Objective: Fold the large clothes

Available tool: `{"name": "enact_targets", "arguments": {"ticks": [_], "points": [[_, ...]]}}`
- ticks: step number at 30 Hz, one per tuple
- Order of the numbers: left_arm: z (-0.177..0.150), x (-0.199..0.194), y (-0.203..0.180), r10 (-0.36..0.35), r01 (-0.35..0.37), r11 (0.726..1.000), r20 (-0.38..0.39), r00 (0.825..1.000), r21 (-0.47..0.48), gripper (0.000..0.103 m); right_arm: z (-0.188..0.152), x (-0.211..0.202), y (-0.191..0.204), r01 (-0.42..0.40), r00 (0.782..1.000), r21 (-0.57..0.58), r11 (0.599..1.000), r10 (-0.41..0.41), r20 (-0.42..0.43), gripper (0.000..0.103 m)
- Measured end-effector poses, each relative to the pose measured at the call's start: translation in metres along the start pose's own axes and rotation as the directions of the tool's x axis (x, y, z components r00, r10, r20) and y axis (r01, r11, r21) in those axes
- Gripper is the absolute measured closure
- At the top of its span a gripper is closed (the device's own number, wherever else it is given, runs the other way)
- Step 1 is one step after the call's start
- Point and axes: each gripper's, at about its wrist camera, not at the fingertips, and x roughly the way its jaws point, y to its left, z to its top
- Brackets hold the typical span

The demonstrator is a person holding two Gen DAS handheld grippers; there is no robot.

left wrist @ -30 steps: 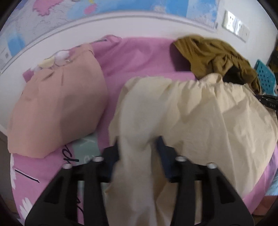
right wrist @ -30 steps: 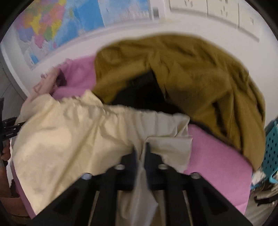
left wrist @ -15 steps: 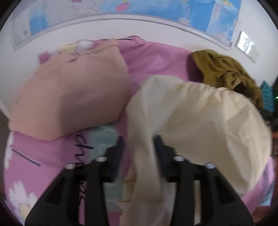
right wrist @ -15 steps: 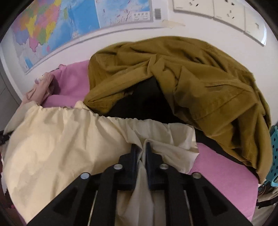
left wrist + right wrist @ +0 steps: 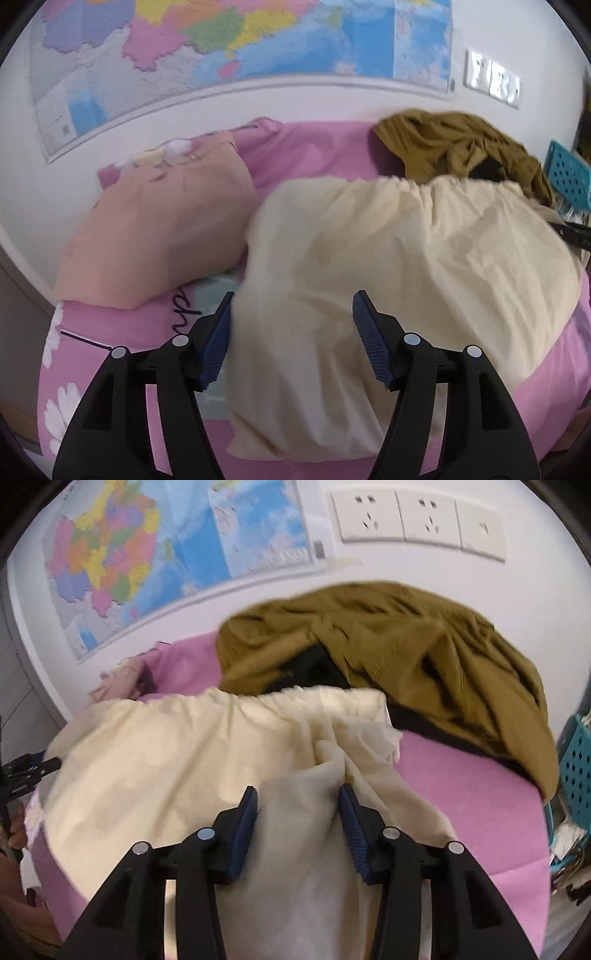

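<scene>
Left wrist view. Left gripper [image 5: 291,314] at 6 o'clock: jaws released, having just been opening; blue pads stand clear on either side of the cream garment [image 5: 388,280], whose near edge lies between them untouched. The garment is spread flat over the pink bedsheet [image 5: 314,147], filling the frame from 6 to 3 o'clock, gathered waistband along its far edge. At 9 o'clock, just beside the garment, a peach pillow [image 5: 159,236]. At 1 o'clock, behind the waistband and touching it, a heap of olive-brown clothing [image 5: 454,144] with something black under it. Teal perforated basket [image 5: 569,177] at 3 o'clock, at the bed's end. A wall map [image 5: 240,40] at 12 o'clock; wall sockets [image 5: 491,83] at 1 o'clock.

Right wrist view. Right gripper [image 5: 297,797] at 6 o'clock: jaws released, also just been opening. A raised ridge of cream garment [image 5: 184,757] runs between the pads; no pressing contact visible. The fabric extends to 9 o'clock, where the tip of the other gripper shows at the frame edge, with the person's fingers [image 5: 16,834] below it. Bare bedsheet [image 5: 472,797] at 3 o'clock. Olive-brown clothing [image 5: 406,646] from 12 to 2 o'clock, overlapping the garment's far edge. Wall map [image 5: 166,554] at 11 o'clock, sockets [image 5: 417,517] at 1 o'clock.
</scene>
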Motion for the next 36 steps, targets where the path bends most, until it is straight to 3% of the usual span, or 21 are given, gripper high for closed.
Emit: {"name": "enact_targets", "arguments": {"ticks": [4, 8, 11, 13, 15, 17, 21, 26, 30, 32, 36], "points": [[-0.005, 0.018, 0.0, 0.004, -0.005, 1.0, -0.051, 0.999, -0.018, 0.039, 0.0, 0.018, -0.007, -0.047, 0.999, 0.038, 0.998, 0.048, -0.024, 0.048], [-0.009, 0.022, -0.001, 0.008, -0.01, 1.0, -0.067, 0.998, -0.026, 0.039, 0.001, 0.01, -0.003, -0.021, 0.999, 0.047, 0.999, 0.022, -0.028, 0.045], [-0.012, 0.019, 0.0, 0.006, -0.009, 0.999, -0.068, 0.998, -0.038, 0.039, 0.0, -0.013, -0.006, -0.059, 0.998, 0.106, 0.993, 0.059, 0.009, 0.038], [-0.014, 0.016, 0.004, 0.012, -0.015, 0.999, -0.07, 0.997, -0.048, 0.03, -0.005, -0.04, -0.006, -0.111, 0.993, 0.144, 0.983, 0.104, 0.05, 0.034], [-0.018, 0.006, 0.01, -0.005, 0.0, 0.997, -0.056, 0.998, -0.076, 0.028, -0.011, -0.062, -0.007, -0.156, 0.986, 0.166, 0.974, 0.145, 0.078, 0.024], [-0.022, -0.002, 0.016, -0.032, 0.027, 0.994, -0.046, 0.998, -0.106, 0.027, -0.021, -0.083, -0.01, -0.229, 0.972, 0.211, 0.95, 0.21, 0.108, 0.014], [-0.039, -0.021, 0.028, -0.104, 0.096, 0.98, -0.039, 0.994, -0.172, 0.026, -0.059, -0.101, -0.021, -0.349, 0.936, 0.361, 0.865, 0.337, 0.099, 0.013], [-0.061, -0.035, 0.033, -0.236, 0.221, 0.95, -0.046, 0.971, -0.22, 0.026, -0.097, -0.082, -0.029, -0.395, 0.905, 0.506, 0.767, 0.418, 0.072, 0.013], [-0.07, -0.04, 0.032, -0.257, 0.243, 0.942, -0.03, 0.966, -0.231, 0.025, -0.1, -0.058, -0.024, -0.417, 0.884, 0.559, 0.716, 0.463, 0.067, 0.013], [-0.075, -0.045, 0.029, -0.257, 0.244, 0.943, -0.032, 0.966, -0.227, 0.025, -0.098, -0.048, -0.02, -0.419, 0.88, 0.571, 0.706, 0.47, 0.065, 0.013], [-0.082, -0.053, 0.03, -0.302, 0.284, 0.929, -0.042, 0.952, -0.238, 0.025, -0.085, -0.033, -0.015, -0.401, 0.896, 0.599, 0.693, 0.432, 0.1, 0.01]]}}
